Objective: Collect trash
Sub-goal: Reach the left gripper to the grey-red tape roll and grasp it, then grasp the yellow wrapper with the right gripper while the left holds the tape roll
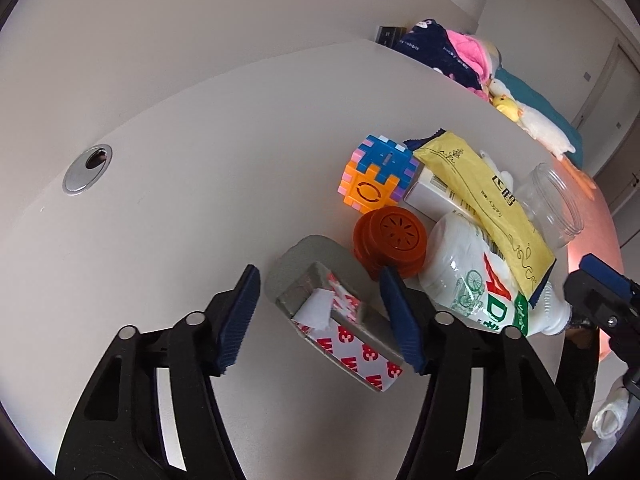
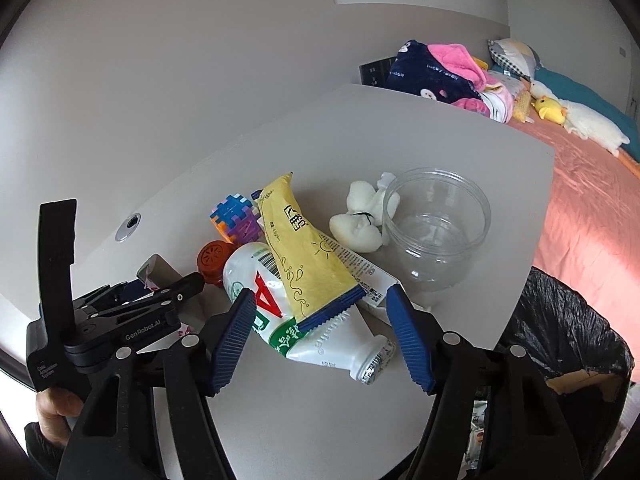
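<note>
wrapper (image 2: 304,256) on bottle (image 2: 320,340) | jar (image 2: 436,228) right | bin (image 2: 568,340) beyond table (image 2: 280,420) edge

Left claw (image 1: 320,320) straddles a grey tape strip (image 1: 340,320) on the white table (image 1: 180,208).

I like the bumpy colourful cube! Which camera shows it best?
The left wrist view: the cube shows whole, blue top and orange side. In the right wrist view the cube is smaller and partly behind the yellow packet.

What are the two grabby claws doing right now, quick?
Left gripper: jaws around the grey adhesive-tape strip; a firm grip can't be told.
Right gripper: open, nothing held, jaws either side of the white drink bottle.
</note>
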A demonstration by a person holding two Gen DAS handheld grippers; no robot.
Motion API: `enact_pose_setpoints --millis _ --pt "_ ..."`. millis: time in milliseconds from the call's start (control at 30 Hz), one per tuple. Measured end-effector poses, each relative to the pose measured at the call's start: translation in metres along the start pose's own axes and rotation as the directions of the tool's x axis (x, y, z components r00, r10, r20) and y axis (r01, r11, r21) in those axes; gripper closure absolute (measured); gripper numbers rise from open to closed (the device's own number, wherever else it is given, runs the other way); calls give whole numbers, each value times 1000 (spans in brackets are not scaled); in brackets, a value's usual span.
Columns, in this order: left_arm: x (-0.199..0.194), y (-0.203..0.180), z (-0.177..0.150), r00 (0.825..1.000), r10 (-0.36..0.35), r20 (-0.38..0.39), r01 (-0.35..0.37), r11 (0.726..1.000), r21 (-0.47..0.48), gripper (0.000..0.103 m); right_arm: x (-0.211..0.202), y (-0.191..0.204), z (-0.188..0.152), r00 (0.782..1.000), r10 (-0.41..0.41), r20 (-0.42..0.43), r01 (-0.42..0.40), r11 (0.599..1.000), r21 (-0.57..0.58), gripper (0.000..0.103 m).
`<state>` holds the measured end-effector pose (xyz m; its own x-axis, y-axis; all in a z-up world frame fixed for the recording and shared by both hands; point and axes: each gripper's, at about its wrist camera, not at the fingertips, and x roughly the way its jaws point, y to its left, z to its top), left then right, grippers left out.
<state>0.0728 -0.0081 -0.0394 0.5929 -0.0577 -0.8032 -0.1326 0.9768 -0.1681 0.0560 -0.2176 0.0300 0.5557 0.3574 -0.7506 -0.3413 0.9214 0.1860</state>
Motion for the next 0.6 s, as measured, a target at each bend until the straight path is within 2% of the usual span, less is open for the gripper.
enact_pose_setpoints --millis 67,167,333,500,600 --pt "-2 1 0 1000 -8 2 8 1000 -7 63 6 5 4 1000 -9 -5 9 1000 -19 39" --pt "-2 4 0 1000 -19 6 19 1000 -10 63 16 12 11 1000 -18 -14 17 999 -44 40" --pt "7 18 0 989 -145 -14 143 985 -96 63 31 23 25 999 -28 -19 27 997 -78 40" --pt "9 16 0 987 -163 -12 162 983 -85 62 46 37 33 998 -54 -29 50 991 -126 41" --pt "9 15 0 985 -170 -8 169 982 -82 63 58 39 36 996 -72 -45 65 988 -138 50"
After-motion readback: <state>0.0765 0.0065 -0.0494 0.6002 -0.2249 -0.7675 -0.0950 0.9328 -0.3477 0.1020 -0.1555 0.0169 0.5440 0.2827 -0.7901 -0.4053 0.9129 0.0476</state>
